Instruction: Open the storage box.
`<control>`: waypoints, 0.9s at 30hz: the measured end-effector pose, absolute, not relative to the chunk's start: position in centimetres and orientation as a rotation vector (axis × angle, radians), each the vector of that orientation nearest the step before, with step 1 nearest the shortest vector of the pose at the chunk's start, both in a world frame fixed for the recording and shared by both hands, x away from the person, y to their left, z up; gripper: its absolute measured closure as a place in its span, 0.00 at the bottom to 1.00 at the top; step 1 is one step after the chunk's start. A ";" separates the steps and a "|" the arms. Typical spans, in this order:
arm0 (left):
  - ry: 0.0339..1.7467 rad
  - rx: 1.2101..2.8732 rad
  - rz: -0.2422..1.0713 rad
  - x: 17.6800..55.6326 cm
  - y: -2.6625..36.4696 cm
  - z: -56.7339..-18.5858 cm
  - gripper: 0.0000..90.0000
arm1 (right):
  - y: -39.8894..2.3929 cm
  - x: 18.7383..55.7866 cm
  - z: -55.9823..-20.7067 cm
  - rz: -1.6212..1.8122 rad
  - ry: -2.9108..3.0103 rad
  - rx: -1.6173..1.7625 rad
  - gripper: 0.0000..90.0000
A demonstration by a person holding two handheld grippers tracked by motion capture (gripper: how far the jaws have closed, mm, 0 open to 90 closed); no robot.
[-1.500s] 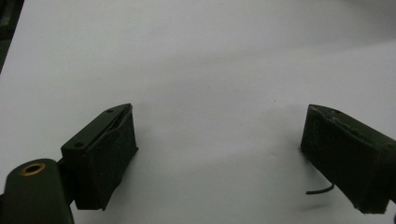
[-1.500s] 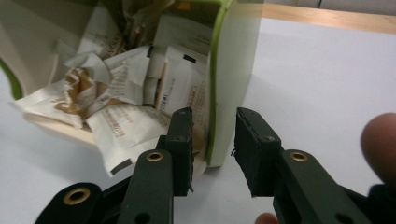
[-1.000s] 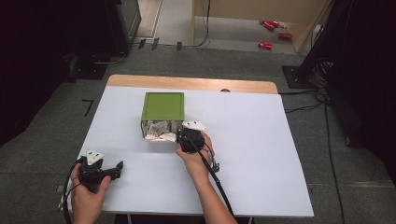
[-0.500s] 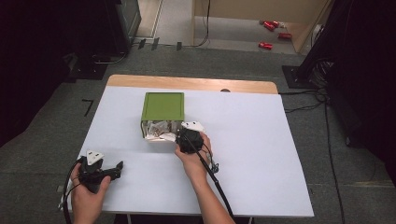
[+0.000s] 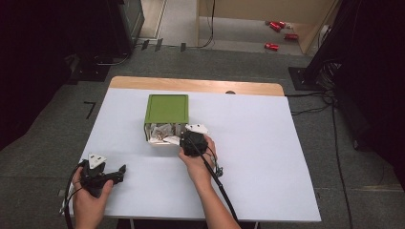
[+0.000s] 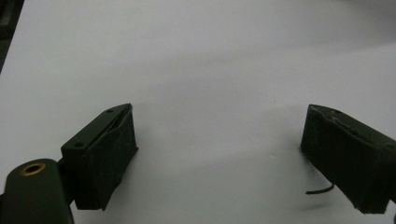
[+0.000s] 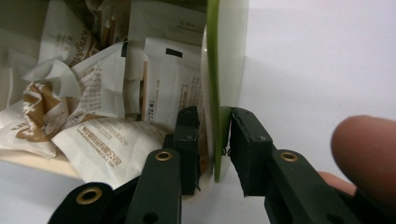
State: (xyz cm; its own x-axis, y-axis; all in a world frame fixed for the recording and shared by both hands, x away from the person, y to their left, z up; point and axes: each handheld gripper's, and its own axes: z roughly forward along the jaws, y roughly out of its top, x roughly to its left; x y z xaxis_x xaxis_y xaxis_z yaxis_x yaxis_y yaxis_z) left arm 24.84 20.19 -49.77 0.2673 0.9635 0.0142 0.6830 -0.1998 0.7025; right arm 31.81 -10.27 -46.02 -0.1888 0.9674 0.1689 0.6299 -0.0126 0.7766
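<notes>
Green box (image 5: 166,109) wall pinched by right tongs (image 7: 215,140), forearm reaching forward

Hidden and unreadable bits

I can't read the print on the paper packets (image 7: 100,140); the green box (image 7: 213,84) runs past the top edge.

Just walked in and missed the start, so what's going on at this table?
A person works with tongs in each hand at a white table. The right tongs straddle the side wall of a green box lying on its side, with paper packets spilling from its open front. The left tongs stand open over bare table, holding nothing.
</notes>
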 end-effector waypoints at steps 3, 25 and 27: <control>1.482 1.961 0.624 24.8 20.2 -49.8 0.12 | -10.2 32.0 -46.2 1.061 1.843 1.660 0.82; 1.482 1.961 0.625 24.8 20.2 -49.8 0.12 | -10.4 30.5 -45.9 1.023 1.902 1.671 0.82; 1.482 1.961 0.625 24.9 20.2 -49.8 0.12 | -10.4 30.3 -45.8 1.027 1.906 1.670 0.82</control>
